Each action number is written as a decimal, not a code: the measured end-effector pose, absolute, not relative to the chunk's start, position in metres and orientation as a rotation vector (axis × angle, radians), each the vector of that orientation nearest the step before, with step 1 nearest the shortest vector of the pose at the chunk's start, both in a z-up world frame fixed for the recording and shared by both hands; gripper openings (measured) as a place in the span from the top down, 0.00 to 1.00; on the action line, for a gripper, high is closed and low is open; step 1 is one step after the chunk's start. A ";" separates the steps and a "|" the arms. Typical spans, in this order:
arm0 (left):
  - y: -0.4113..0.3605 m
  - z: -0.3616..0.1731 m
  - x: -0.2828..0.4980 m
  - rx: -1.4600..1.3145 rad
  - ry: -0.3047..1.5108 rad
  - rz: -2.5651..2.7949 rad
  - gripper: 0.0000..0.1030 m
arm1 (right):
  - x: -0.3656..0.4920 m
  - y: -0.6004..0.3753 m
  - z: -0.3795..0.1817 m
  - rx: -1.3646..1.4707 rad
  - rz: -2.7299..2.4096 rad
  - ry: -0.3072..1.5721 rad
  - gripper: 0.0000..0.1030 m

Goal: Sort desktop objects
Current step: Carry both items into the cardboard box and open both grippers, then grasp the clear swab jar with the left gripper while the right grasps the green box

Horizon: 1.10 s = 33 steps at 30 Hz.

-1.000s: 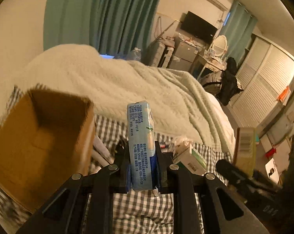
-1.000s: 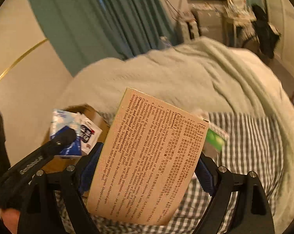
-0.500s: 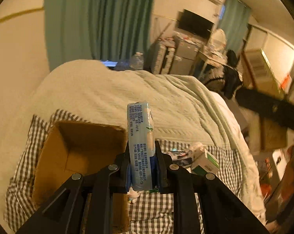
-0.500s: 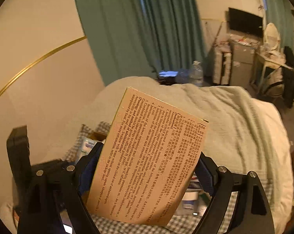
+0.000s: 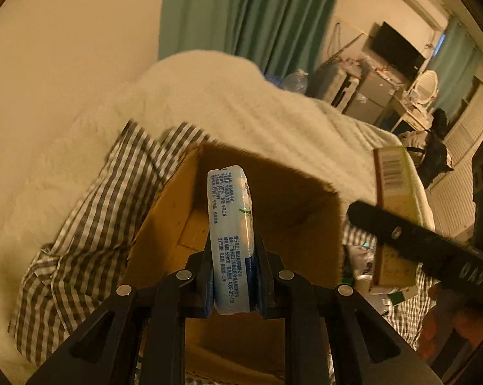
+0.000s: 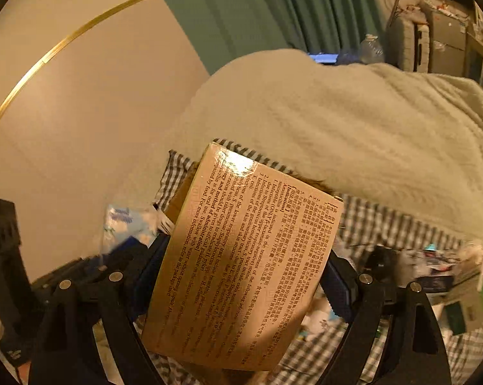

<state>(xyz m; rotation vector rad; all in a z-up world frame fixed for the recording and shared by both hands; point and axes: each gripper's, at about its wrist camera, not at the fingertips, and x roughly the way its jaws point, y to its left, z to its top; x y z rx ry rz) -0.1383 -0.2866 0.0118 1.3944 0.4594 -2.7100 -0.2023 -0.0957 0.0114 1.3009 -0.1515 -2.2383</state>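
Observation:
My left gripper [image 5: 233,256] is shut on a blue-and-white tissue pack [image 5: 230,234], held upright on its edge over the open mouth of a brown cardboard box [image 5: 177,211]. The box's inside looks bare where it shows. My right gripper [image 6: 244,276] is shut on a tan medicine carton [image 6: 248,250] printed with small text, its pads pressing on both sides. The carton hides most of the cardboard box [image 6: 180,192] behind it. In the left wrist view the medicine carton [image 5: 394,173] hangs just right of the box. The tissue pack [image 6: 126,224] shows at the left of the right wrist view.
The cardboard box stands on a grey-checked cloth [image 5: 81,224] spread over a cream blanket [image 5: 241,96]. Several small packets and cartons [image 6: 450,276] lie on the cloth to the right. A bare wall [image 5: 65,48] and green curtains [image 5: 257,9] stand behind.
Both grippers have swung left with their loads. The cardboard box has come from the left edge of the left wrist view to right under the tissue pack, and the medicine carton now hangs beside it.

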 end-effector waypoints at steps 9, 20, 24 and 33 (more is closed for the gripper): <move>-0.285 0.019 -0.142 1.339 0.461 -2.740 0.27 | -0.214 -0.094 0.014 1.266 -2.302 -0.237 0.09; -0.215 0.038 -0.130 1.309 0.473 -2.771 0.19 | -0.169 0.013 0.051 1.126 -2.609 -0.100 0.09; -0.175 0.031 -0.121 1.284 0.561 -2.782 0.16 | -0.148 0.069 0.041 1.149 -2.701 -0.097 0.09; -0.076 -0.032 -0.116 1.406 0.342 -2.779 0.16 | -0.116 0.189 -0.024 1.350 -2.754 -0.218 0.09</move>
